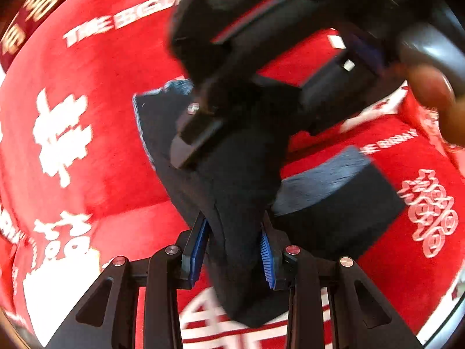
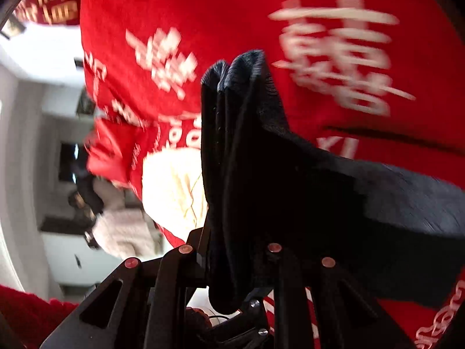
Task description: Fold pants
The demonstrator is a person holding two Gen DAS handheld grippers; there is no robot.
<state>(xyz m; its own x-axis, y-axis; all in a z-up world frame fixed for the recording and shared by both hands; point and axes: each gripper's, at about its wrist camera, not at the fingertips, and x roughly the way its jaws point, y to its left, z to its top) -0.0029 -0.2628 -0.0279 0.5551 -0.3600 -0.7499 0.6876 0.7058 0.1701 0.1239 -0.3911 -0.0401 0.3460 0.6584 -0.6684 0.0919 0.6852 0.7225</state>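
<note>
The dark pants (image 1: 241, 180) are clamped by both the left gripper (image 1: 235, 250) and right gripper (image 2: 232, 258), their length stretched between them above the red cloth (image 1: 96, 151).

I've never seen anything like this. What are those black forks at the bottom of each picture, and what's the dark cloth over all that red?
Each picture comes from a camera riding on a hand-held two-finger clamp, looking out along its fingers. No robot: a person holds one clamp per hand. In the left-hand camera's view, the left gripper pinches dark pants between blue pads, with the other clamp visible above. In the right-hand view, the right gripper grips a bunched part of the same pants. Underneath lies a red cloth printed with white characters.
</note>
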